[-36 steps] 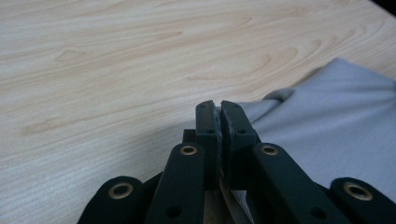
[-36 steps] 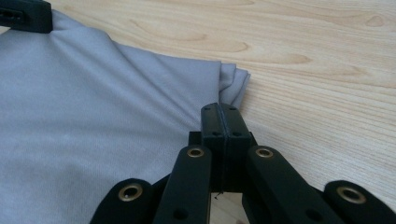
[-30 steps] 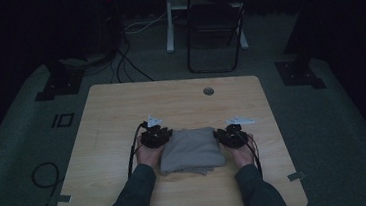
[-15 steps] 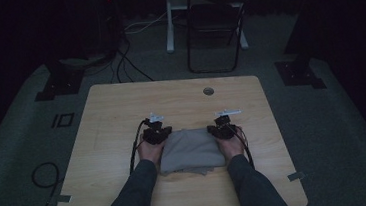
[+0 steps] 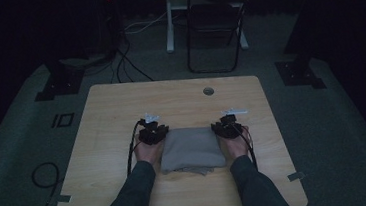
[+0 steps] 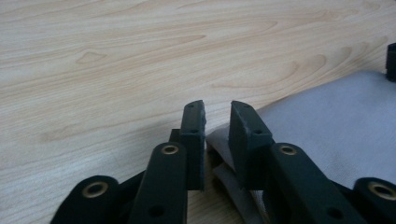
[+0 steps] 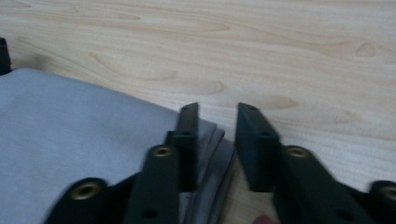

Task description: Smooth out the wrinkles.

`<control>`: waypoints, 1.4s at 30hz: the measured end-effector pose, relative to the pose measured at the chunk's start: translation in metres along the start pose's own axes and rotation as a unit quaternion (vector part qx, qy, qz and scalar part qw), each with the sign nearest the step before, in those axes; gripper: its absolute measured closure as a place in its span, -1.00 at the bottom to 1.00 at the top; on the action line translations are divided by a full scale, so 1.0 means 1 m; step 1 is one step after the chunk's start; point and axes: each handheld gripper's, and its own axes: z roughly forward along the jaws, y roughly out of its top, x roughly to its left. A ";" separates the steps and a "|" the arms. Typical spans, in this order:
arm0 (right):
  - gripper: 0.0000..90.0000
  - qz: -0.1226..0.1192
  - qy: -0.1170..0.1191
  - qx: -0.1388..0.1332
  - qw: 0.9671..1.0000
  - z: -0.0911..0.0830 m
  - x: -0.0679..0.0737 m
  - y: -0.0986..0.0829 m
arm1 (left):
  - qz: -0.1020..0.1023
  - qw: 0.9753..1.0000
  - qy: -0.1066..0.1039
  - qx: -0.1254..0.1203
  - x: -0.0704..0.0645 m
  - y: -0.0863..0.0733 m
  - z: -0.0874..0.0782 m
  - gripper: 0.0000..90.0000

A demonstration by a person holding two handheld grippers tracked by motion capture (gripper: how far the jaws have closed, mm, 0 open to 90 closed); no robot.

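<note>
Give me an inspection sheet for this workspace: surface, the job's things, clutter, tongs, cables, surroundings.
Surface: light wooden table, with a round grommet hole near the far edge.
Job's things: folded grey cloth lying flat between the hands, its layered edges showing at both sides.
Clutter: nothing seen on the table besides the cloth.
Tongs: left tongs open, jaws straddling the cloth's left edge; right tongs open at the cloth's right edge.
Cables: a black cable trails from the left tongs along the table; more cables lie on the floor beyond.
Surroundings: dark room, black folding chair behind the table, stand bases on the floor.
</note>
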 end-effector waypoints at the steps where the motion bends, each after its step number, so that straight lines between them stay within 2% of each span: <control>1: 0.42 0.001 0.003 0.000 1.000 -0.001 -0.001 -0.001 | 0.000 1.000 0.000 0.000 0.000 0.000 0.000 0.62; 4: 0.30 0.002 0.003 -0.006 1.000 -0.011 -0.004 -0.004 | -0.012 1.000 0.012 -0.008 0.005 -0.002 -0.009 0.52; 6: 0.27 0.001 0.005 -0.010 1.000 -0.015 -0.005 -0.006 | -0.013 1.000 0.011 -0.012 0.006 -0.003 -0.013 0.50; 11: 0.17 -0.008 0.012 -0.024 1.000 -0.040 -0.006 -0.019 | -0.006 0.999 0.019 -0.033 0.007 -0.011 -0.037 0.41; 14: 0.16 -0.016 0.011 -0.030 0.999 -0.053 -0.008 -0.030 | -0.002 0.999 0.022 -0.040 0.007 -0.015 -0.046 0.35; 15: 0.16 -0.016 0.011 -0.030 0.999 -0.053 -0.008 -0.030 | -0.001 0.999 0.022 -0.044 0.007 -0.018 -0.050 0.35; 16: 0.14 -0.022 0.006 -0.034 0.999 -0.061 -0.009 -0.038 | 0.002 0.998 0.024 -0.050 0.007 -0.024 -0.058 0.31; 18: 0.12 -0.026 0.002 -0.036 0.999 -0.069 -0.011 -0.044 | 0.008 0.998 0.025 -0.054 0.007 -0.030 -0.065 0.29; 20: 0.12 -0.027 0.002 -0.038 0.999 -0.072 -0.012 -0.047 | 0.008 0.998 0.025 -0.054 0.007 -0.030 -0.065 0.29; 21: 0.11 -0.029 0.003 -0.038 0.999 -0.078 -0.013 -0.053 | 0.015 0.998 0.027 -0.056 0.007 -0.037 -0.074 0.27; 25: 0.08 -0.035 -0.003 -0.041 0.999 -0.088 -0.015 -0.064 | 0.028 0.997 0.028 -0.061 0.008 -0.050 -0.089 0.23; 29: 0.07 -0.039 -0.006 -0.034 0.999 -0.093 -0.019 -0.080 | 0.040 0.997 0.031 -0.061 0.009 -0.065 -0.100 0.20; 32: 0.07 -0.024 -0.009 -0.027 0.999 -0.094 -0.026 -0.090 | 0.044 0.997 0.038 -0.058 0.011 -0.075 -0.105 0.19; 38: 0.07 -0.007 -0.015 -0.036 0.999 -0.098 -0.029 -0.098 | 0.024 0.997 0.047 -0.064 0.020 -0.085 -0.110 0.18; 42: 0.07 -0.005 -0.015 -0.042 0.999 -0.100 -0.031 -0.099 | 0.023 0.996 0.055 -0.066 0.022 -0.086 -0.112 0.18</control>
